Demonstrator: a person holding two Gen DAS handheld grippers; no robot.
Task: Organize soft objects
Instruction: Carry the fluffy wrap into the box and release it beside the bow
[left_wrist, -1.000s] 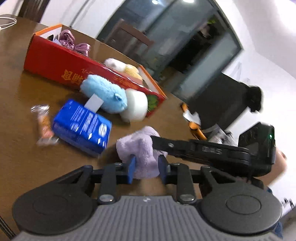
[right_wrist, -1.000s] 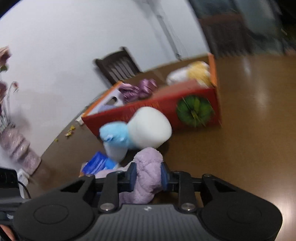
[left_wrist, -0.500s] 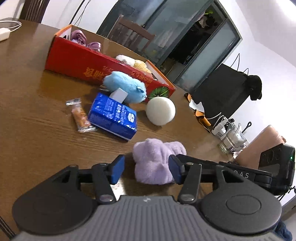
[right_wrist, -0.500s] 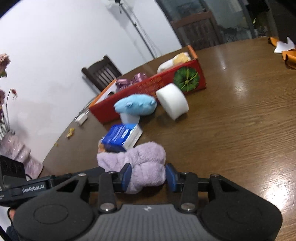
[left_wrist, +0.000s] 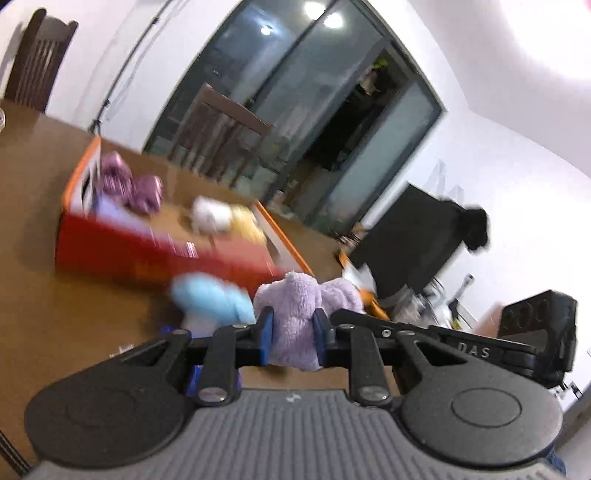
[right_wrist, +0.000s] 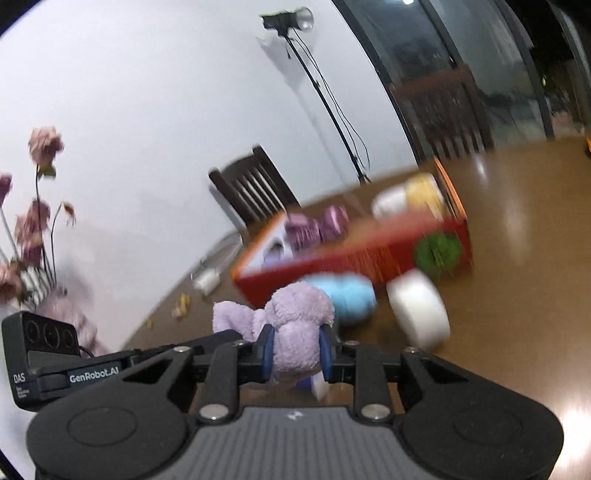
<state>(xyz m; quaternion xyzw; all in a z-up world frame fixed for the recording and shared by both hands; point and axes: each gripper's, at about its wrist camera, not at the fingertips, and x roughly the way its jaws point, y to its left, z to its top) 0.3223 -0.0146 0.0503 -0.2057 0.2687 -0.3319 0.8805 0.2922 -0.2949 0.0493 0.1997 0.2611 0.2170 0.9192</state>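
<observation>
Since half a second ago, our left gripper (left_wrist: 291, 334) and right gripper (right_wrist: 295, 349) have just closed, each clamped on one end of the lilac plush (left_wrist: 295, 314), lifting it near the tabletop's (left_wrist: 55, 314) front edge. Light, squashy, floppy; we grip the bunched ends.

My left claw (left_wrist: 291, 334) and right claw (right_wrist: 295, 352) meet side by side, both tipped slightly downward, jaws just drawn in and pinching the same lilac plush (left_wrist: 295, 314) from its two ends. Each blue pad presses into the pile; through the blur, both grips look firm.
</observation>
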